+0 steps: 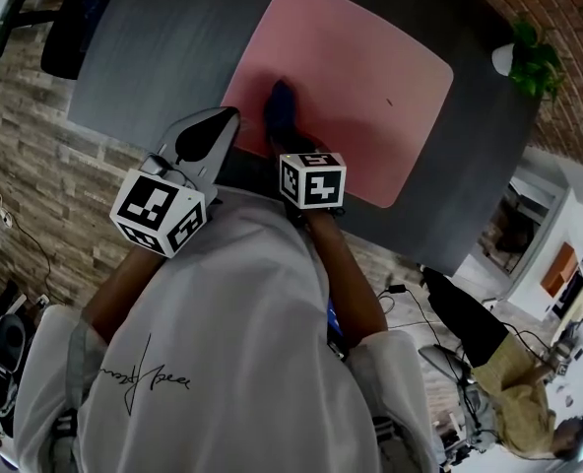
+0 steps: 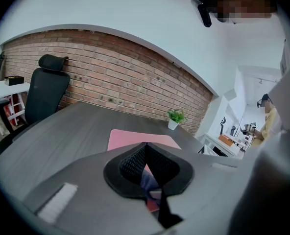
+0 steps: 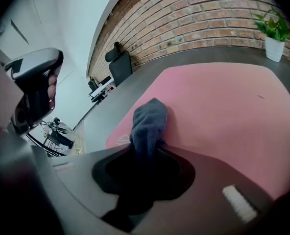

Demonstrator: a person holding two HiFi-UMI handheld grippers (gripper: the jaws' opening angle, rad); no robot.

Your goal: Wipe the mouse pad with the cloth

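A pink mouse pad lies on the dark grey desk. My right gripper is shut on a dark blue cloth, and the bunched cloth rests on the pad's near left part. In the right gripper view the cloth sticks out from between the jaws onto the mouse pad. My left gripper is held just left of the pad, above the desk, with its jaws shut on nothing. The left gripper view looks over the mouse pad.
A small green plant in a white pot stands at the desk's far right corner. A black office chair sits by the brick wall. Another person stands to the right on the floor, where there are cables.
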